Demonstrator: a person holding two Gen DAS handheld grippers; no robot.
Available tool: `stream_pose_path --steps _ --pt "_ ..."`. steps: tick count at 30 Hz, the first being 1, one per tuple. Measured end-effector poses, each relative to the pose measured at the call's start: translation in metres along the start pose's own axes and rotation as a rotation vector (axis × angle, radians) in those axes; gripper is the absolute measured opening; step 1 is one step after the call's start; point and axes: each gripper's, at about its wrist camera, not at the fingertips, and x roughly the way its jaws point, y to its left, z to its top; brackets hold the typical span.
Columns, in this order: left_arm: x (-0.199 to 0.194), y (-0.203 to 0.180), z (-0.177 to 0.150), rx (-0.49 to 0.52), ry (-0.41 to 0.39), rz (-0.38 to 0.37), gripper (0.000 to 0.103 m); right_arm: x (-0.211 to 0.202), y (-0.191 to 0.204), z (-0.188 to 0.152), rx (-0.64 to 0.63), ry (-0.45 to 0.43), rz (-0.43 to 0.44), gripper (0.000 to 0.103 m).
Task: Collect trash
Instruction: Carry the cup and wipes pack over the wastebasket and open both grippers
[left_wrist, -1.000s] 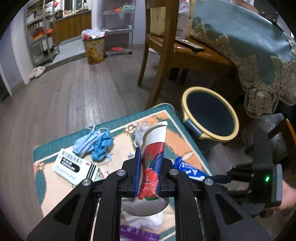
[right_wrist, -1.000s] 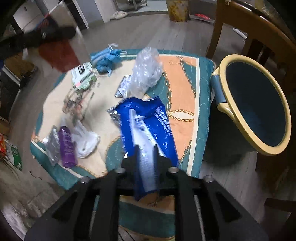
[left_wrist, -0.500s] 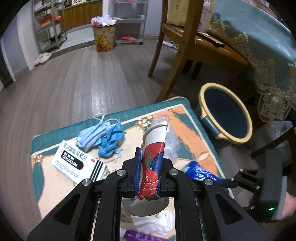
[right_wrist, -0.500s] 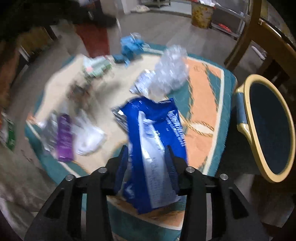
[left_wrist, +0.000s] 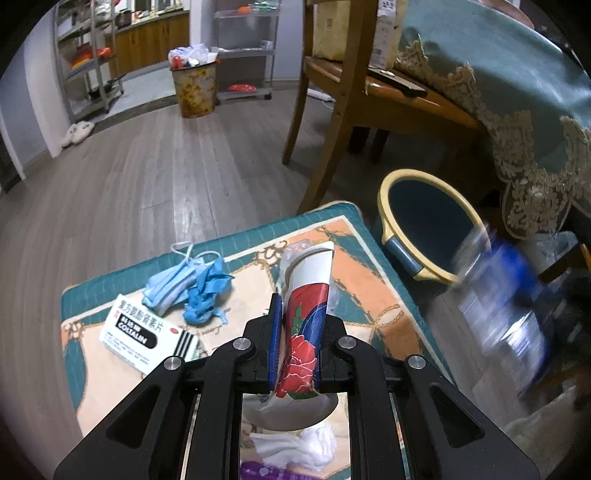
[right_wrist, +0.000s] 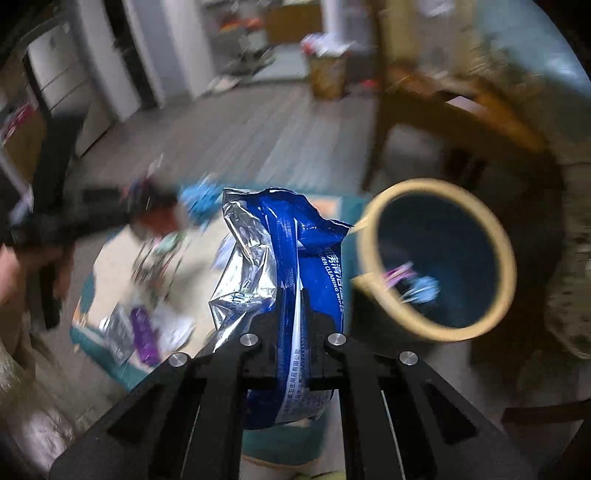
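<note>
My left gripper (left_wrist: 295, 325) is shut on a flattened paper cup (left_wrist: 306, 295) with a red flower print, held above the patterned mat (left_wrist: 373, 288). My right gripper (right_wrist: 293, 295) is shut on a blue and silver wipes packet (right_wrist: 295, 251), lifted beside the yellow-rimmed bin (right_wrist: 506, 266). The bin also shows in the left wrist view (left_wrist: 391, 229), right of the mat, with the blurred packet (left_wrist: 509, 295) near it. The bin holds a few small scraps (right_wrist: 413, 284).
On the mat lie blue face masks (left_wrist: 192, 284), a white medicine box (left_wrist: 144, 332), a white tissue (left_wrist: 299, 443) and a purple wrapper (right_wrist: 142, 332). A wooden chair (left_wrist: 332, 122) and a table with a green cloth (left_wrist: 517, 92) stand behind the bin.
My right gripper has lifted the wipes packet off the mat and swung it right toward the bin. My left gripper keeps hold of the cup and has drifted slightly.
</note>
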Motion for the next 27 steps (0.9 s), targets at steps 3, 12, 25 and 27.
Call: stream_pose_path --steps 3,12,25,27 --pt "0.013 -0.012 0.004 0.020 0.012 -0.004 0.015 -0.010 -0.030 0.009 0.062 -0.046 -0.048 0.006" --pt "0.057 -0.086 0.023 0.124 0.027 -0.072 0.015 0.017 -0.104 0.016 0.168 -0.029 -0.135 0.006" --pt "0.129 -0.189 0.093 0.214 0.062 -0.148 0.015 0.042 -0.221 -0.012 0.488 -0.040 -0.111 0.006" --pt "0.130 -0.196 0.099 0.232 0.045 -0.146 0.017 0.045 -0.223 -0.014 0.479 -0.043 -0.112 0.006"
